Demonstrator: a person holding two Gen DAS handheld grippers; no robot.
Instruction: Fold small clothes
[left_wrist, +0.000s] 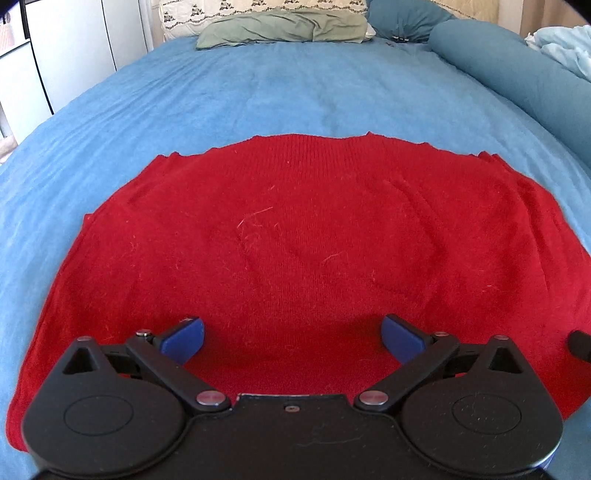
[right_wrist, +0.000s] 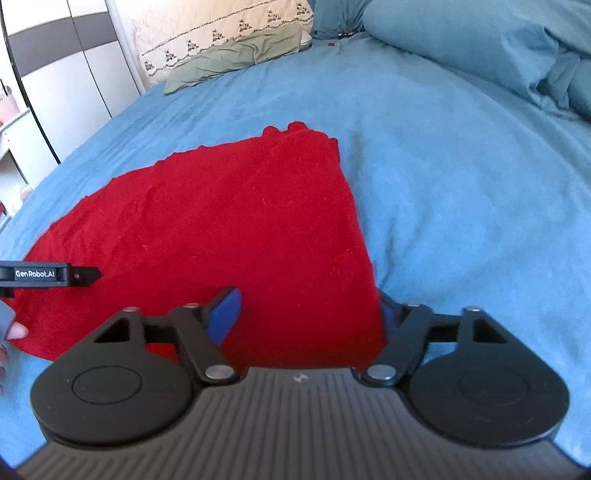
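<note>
In the left wrist view, the left gripper (left_wrist: 291, 334) hangs low over the near edge of the red sweater (left_wrist: 295, 229), its blue pads spread wide with nothing between them. The sweater lies flat on the blue bedsheet (left_wrist: 258, 92), seemingly already folded into a broad rectangle, so the gripper looks placed to take the near hem for another fold. A green pillow (left_wrist: 284, 27) and a teal bolster (left_wrist: 517, 74) sit well beyond, out of the way.

In the right wrist view, the right gripper (right_wrist: 306, 314) straddles the sweater's right edge (right_wrist: 354, 221), its tongs wide apart: one pad over the red knit, the other mostly hidden behind it. Nothing blocks the fold path.
</note>
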